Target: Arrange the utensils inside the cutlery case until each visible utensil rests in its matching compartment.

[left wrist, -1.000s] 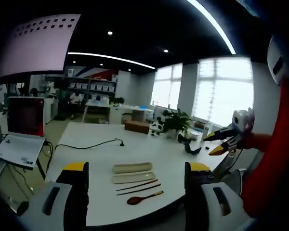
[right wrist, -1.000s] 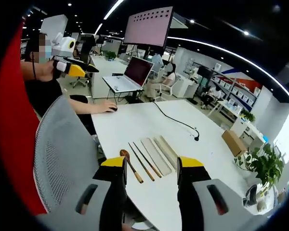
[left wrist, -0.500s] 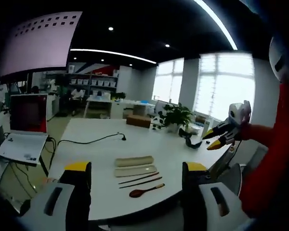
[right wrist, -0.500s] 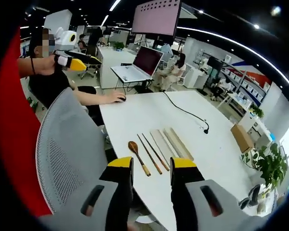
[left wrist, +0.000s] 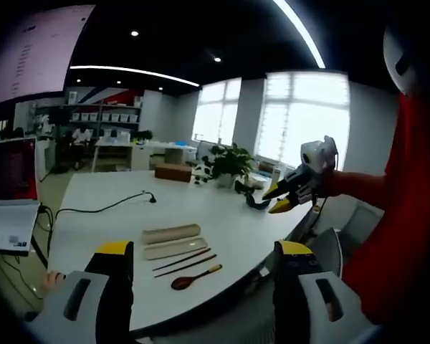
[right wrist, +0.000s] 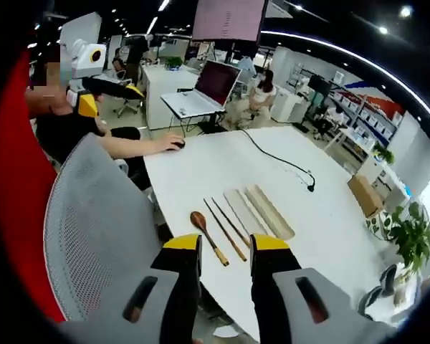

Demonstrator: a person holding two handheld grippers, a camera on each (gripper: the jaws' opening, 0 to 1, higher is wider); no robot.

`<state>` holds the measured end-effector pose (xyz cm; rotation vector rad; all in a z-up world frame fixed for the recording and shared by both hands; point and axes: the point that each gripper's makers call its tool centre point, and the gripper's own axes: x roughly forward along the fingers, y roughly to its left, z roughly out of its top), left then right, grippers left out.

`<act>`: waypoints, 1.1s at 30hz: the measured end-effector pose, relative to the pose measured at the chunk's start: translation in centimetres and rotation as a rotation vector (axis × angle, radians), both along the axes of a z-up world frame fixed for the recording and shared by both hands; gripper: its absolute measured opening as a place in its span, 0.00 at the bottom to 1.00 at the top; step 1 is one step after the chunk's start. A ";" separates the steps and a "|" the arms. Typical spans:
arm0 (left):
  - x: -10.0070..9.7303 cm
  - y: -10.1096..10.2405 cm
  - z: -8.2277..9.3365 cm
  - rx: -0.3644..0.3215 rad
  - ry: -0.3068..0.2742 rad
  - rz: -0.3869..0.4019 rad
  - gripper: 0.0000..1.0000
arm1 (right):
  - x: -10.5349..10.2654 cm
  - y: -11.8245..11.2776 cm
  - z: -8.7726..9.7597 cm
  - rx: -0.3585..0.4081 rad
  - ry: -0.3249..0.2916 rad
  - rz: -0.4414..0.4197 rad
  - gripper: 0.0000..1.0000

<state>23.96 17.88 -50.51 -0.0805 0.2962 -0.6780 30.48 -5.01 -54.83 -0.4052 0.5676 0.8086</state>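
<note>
On the white table [left wrist: 107, 215] lie two beige cutlery case halves [left wrist: 170, 233] side by side, two dark chopsticks [left wrist: 185, 262] and a brown wooden spoon [left wrist: 193, 277], all in a row near the front edge. The right gripper view has the case halves [right wrist: 258, 209], the chopsticks [right wrist: 226, 228] and the spoon [right wrist: 208, 235] just beyond my jaws. My left gripper [left wrist: 204, 252] hangs open and well short of the table, nothing between its jaws. My right gripper [right wrist: 226, 245] is open with a narrow gap, holding nothing. Each gripper shows in the other's view, raised in the air: right [left wrist: 279, 199], left [right wrist: 106, 94].
A grey mesh chair back [right wrist: 93, 229] stands between my right gripper and the table. A laptop [right wrist: 201, 93] sits on a far desk. A black cable [right wrist: 279, 161] runs across the table. A person's hand [right wrist: 161, 143] rests on the table edge. A plant [left wrist: 229, 161] and a cardboard box [left wrist: 172, 172] lie beyond.
Both cameras have swung, shifting the scene. My right gripper's jaws have drawn closer together. The case halves, chopsticks and spoon lie where they were.
</note>
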 end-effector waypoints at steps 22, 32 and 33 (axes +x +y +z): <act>2.8 1.7 -1.7 0.038 0.028 0.015 0.83 | 5.4 3.5 -1.9 -0.169 -0.029 0.096 0.25; 3.2 2.2 -2.1 0.103 0.036 0.058 0.82 | 6.7 4.6 -3.0 -0.251 -0.047 0.185 0.25; 3.1 2.1 -2.1 0.098 0.038 0.059 0.82 | 6.7 4.5 -3.1 -0.256 -0.045 0.190 0.24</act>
